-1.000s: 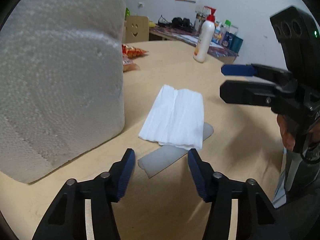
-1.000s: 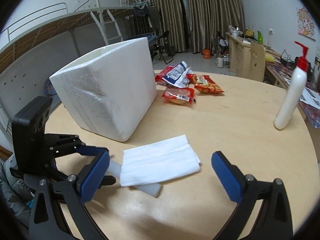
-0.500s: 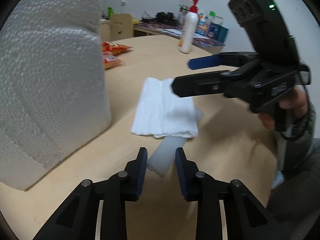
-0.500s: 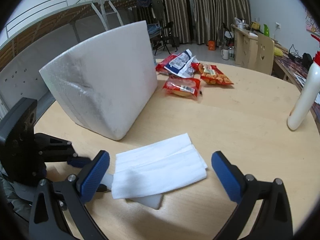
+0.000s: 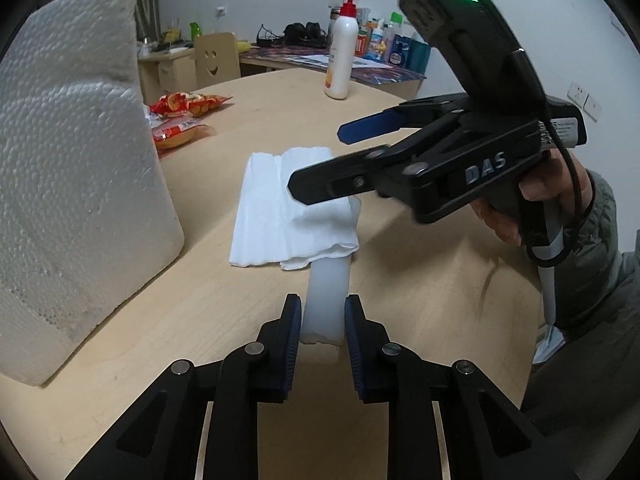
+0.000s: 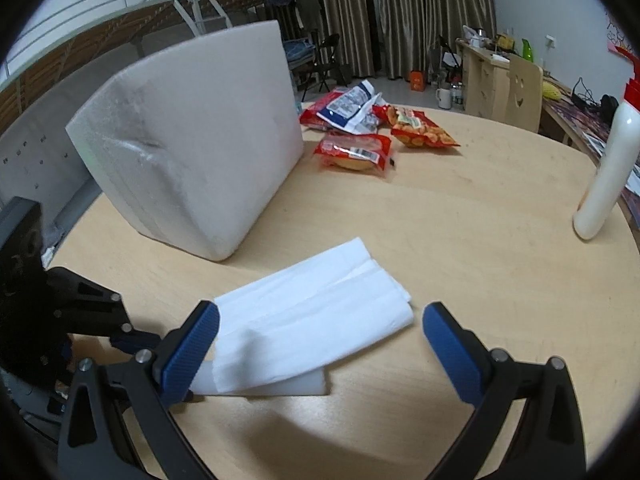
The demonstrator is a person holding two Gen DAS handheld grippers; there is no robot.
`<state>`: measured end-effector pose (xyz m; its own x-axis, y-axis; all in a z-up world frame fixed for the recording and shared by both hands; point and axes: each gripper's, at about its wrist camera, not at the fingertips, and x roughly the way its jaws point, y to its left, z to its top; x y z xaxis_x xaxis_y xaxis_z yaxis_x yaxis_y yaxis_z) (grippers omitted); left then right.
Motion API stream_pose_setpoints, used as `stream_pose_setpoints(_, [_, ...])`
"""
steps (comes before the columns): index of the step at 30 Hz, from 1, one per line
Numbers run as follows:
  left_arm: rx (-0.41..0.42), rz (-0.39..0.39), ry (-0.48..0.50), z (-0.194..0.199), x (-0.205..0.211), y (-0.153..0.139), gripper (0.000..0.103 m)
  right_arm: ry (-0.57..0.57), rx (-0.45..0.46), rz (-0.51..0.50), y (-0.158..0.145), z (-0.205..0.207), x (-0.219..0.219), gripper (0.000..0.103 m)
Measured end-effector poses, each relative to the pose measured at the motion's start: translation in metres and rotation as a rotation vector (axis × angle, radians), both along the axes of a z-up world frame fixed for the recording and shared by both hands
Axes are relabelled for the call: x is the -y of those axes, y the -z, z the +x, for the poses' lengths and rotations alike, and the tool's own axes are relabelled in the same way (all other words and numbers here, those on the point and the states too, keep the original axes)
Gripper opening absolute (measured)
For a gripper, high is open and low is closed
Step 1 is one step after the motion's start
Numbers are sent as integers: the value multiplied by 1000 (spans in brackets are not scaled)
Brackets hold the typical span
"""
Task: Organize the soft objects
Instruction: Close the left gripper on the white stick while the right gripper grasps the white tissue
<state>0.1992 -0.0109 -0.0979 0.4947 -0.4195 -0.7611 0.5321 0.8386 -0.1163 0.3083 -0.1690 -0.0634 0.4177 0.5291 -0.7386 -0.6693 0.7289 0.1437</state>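
Right now the left gripper [image 5: 322, 322] is pinching the near end of a translucent white foam strip [image 5: 326, 296] that lies flat on the round wooden table [image 5: 420, 300]. Its jaws have just been closing, and both blue pads now press the strip's sides.

Landmark: the folded white tissue stack [image 5: 288, 216]. The strip runs under the stack's near edge, and its far end pokes out past the stack's right side.

The right gripper [image 6: 320, 348] hovers over that stack with its jaws spread wide and nothing between the pads; they straddle the stack's end without touching it. A hand [image 5: 516, 212] holds its grip, grey sleeve behind.

Left of the stack stands a big white styrofoam block [image 5: 76, 184], close but apart. Beyond the stack, further along the table, lie three red snack packets [image 6: 368, 132]. A white pump bottle [image 5: 340, 60] with a red top stands upright, well beyond the stack, near the table's far edge.
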Motion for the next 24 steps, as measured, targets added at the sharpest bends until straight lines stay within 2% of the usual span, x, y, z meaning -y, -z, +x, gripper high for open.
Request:
stream_pose_setpoints(6, [2, 1, -6, -5, 0, 0, 13, -17, 19, -88, 7, -4, -16, 103])
stream_pose_setpoints(11, [16, -1, -11, -7, -2, -2, 13, -7, 19, -142, 16, -5, -20, 100])
stream_pose_setpoints(13, [12, -8, -13, -7, -3, -2, 13, 9, 11, -166, 19, -5, -20, 79])
stream_pose_setpoints(17, [11, -4, -14, -7, -3, -1, 13, 10, 27, -183, 18, -9, -19, 73])
stream_pose_setpoints(20, [9, -8, -17, -6, -3, -1, 13, -5, 39, -175, 16, -16, -21, 59])
stream_pose_setpoints(22, [6, -9, -20, -5, -4, 0, 13, -27, 51, -171, 16, -21, -24, 44])
stream_pose_setpoints(24, [10, -10, -22, -4, -4, 0, 13, -29, 53, -159, 15, -24, -24, 36])
